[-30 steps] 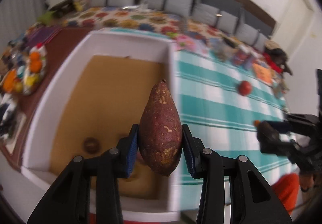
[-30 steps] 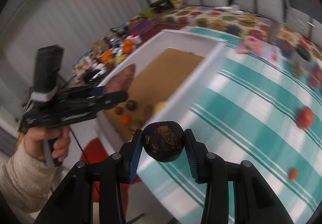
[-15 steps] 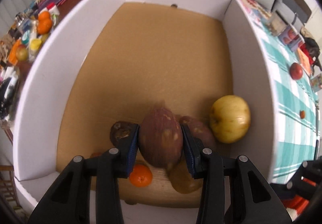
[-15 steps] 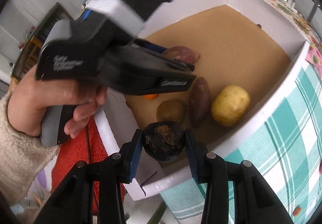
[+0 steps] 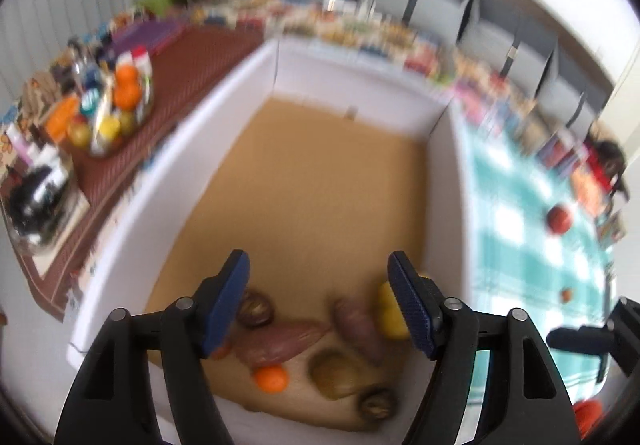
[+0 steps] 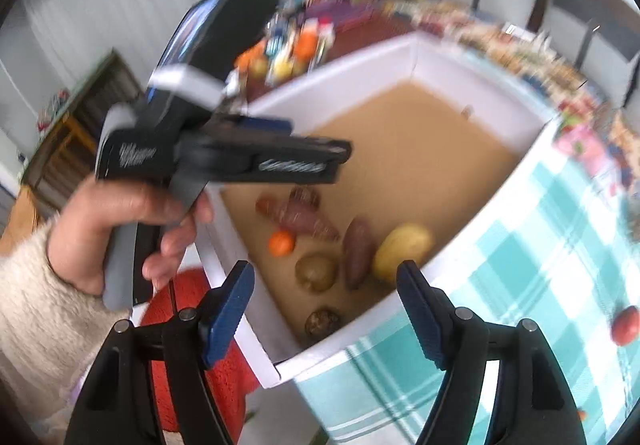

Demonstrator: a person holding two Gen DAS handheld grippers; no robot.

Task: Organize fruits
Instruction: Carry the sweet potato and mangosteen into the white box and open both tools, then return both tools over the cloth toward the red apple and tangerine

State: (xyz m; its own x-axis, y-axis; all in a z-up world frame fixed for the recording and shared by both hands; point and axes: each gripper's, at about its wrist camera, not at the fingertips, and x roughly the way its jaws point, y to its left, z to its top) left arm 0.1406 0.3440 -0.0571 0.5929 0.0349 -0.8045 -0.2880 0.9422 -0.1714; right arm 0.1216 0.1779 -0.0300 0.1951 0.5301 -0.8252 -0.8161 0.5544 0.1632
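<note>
With both claws poised over the white box [image 5: 456, 173], the left gripper [image 5: 320, 301] has just opened, its jaws wide apart and empty; the long sweet potato [image 5: 280, 341] lies on the cardboard floor directly below them, beside a small orange [image 5: 271, 379]. Likewise, the right gripper [image 6: 325, 309] has just spread, nothing between its pads; the dark round fruit [image 6: 323, 321] rests in the box's near corner just beneath it. Beyond it lie a yellow potato [image 6: 404, 251] and a second sweet potato [image 6: 359, 257].
</note>
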